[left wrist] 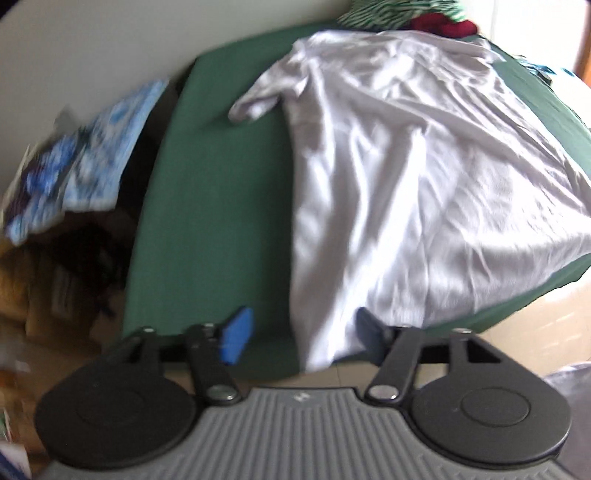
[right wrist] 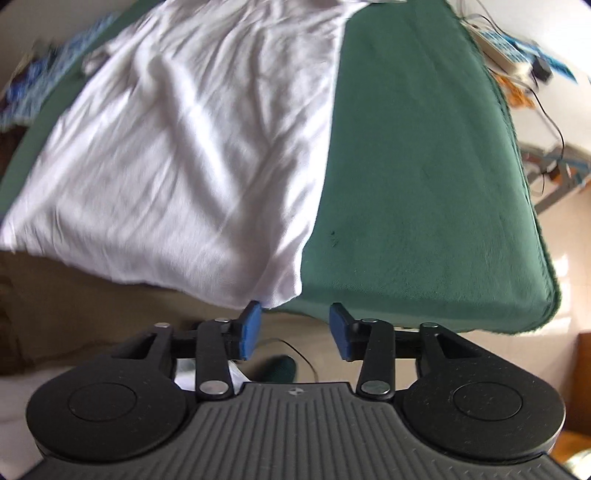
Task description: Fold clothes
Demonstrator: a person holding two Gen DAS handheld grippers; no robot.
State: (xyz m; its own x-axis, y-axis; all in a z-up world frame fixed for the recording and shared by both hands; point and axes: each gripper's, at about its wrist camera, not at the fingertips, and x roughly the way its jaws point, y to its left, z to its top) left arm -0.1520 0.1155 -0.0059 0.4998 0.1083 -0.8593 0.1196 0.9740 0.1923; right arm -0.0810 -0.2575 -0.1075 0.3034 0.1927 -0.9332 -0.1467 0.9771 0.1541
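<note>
A white T-shirt [left wrist: 399, 177] lies spread on a green-covered table [left wrist: 214, 206], its hem hanging over the near edge. My left gripper [left wrist: 301, 334] is open at that edge; the hem's left corner drapes between its blue pads and hides part of the right pad [left wrist: 369, 332]. In the right wrist view the same T-shirt [right wrist: 192, 147] covers the left half of the table [right wrist: 424, 184]. My right gripper [right wrist: 297, 330] is open just below the hem's right corner, whose tip touches the left pad [right wrist: 249, 330].
A blue-and-white patterned cloth [left wrist: 85, 162] lies on brown boxes left of the table. Green striped and red garments [left wrist: 417, 16] are piled at the far end. Cables and blue items [right wrist: 524, 62] sit beyond the right edge. A dark green object [right wrist: 277, 369] lies on the floor below.
</note>
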